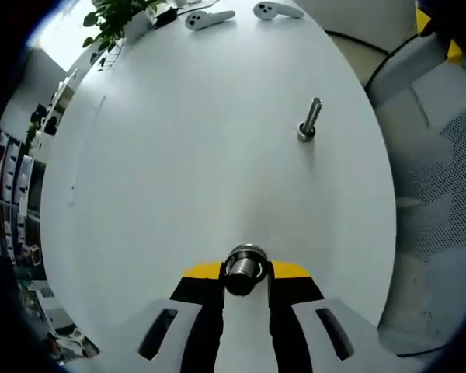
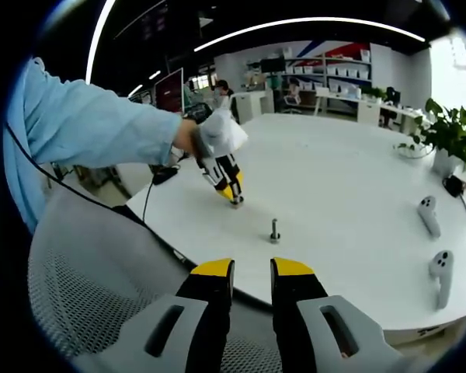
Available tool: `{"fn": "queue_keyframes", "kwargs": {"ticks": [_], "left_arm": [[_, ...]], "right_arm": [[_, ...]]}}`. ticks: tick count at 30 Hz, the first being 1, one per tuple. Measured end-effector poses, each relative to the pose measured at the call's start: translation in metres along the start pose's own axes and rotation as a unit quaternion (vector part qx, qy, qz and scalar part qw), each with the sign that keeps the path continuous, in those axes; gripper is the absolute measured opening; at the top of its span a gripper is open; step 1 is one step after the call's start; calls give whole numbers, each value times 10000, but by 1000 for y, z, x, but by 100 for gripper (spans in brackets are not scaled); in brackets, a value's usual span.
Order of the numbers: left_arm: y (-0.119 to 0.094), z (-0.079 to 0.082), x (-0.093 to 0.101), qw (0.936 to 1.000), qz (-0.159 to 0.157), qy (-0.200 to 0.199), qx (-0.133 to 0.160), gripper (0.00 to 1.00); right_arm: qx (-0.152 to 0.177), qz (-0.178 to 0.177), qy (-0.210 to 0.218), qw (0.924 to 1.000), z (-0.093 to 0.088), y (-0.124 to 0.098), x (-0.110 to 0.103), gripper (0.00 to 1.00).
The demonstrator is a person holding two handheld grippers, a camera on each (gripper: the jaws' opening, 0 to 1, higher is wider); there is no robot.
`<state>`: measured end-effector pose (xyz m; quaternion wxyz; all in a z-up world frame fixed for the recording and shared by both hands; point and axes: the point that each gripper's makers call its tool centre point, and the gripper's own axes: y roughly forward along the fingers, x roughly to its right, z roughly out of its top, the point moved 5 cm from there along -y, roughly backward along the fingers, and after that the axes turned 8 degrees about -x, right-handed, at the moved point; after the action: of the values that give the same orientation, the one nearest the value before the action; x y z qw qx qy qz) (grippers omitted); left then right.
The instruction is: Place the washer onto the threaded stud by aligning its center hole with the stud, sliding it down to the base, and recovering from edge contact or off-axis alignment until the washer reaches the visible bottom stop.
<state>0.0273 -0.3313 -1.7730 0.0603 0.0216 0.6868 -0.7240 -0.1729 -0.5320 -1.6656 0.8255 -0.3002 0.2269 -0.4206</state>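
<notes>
Washer (image 1: 245, 269) clamped between the yellow tips of the left gripper (image 1: 246, 273), seen edge-on in the left gripper view as a metallic ring with a dark centre; hole itself hard to make out, lower rim hidden behind the jaw tips. Held just above the white tabletop (image 1: 179, 171), near its closer edge. Threaded stud (image 1: 310, 120) standing well apart from the washer, farther across the tabletop toward the right-hand edge, leaning in the fisheye picture, with a wider base touching the surface; threads too small to read. Seen from the right gripper view: left gripper (image 2: 234, 197) tipped down onto the tabletop near its left edge, a small metallic piece at its tips, probably the washer, too small to confirm; a hand (image 2: 204, 138) gripping the tool, partly wrapped in white, blue sleeve (image 2: 85, 124) behind it. Stud (image 2: 274, 230) upright between that gripper and the right gripper (image 2: 252, 272), near the closer edge. Right gripper jaws parted with a narrow gap, holding nothing, hovering off the tabletop over a mesh chair back (image 2: 85, 287). Two white controllers (image 2: 429, 215) near the right edge, a potted plant (image 2: 448, 140) beyond, partly cut off. Office shelves far behind, blurred.
</notes>
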Motion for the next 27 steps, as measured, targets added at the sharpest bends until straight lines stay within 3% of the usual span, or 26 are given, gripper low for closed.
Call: {"fn": "queue_keyframes", "kwargs": {"ticks": [12,14,15,16,18,27], "left_arm": [[10,0,6,9998,-171,-51,-81,18],[10,11,7,9990,-291,-237,260,12],[10,5,7,9991,-269,-325,-51,12],[11,5,9,9997,-213,-14,-108,12],[10,6,13,9998,-135,109,-98,12],[8,-1,22,9997,-179,-117,-99,13]], "right_arm": [[5,17,-17,10000,0,0,0,21],[10,17,-17,10000,0,0,0,21],[14,16,-19,10000,1,0,0,21],[13,16,-19,10000,1,0,0,21],[14,16,-20,10000,1,0,0,21],[28,16,-15,10000,1,0,-1,21]]}}
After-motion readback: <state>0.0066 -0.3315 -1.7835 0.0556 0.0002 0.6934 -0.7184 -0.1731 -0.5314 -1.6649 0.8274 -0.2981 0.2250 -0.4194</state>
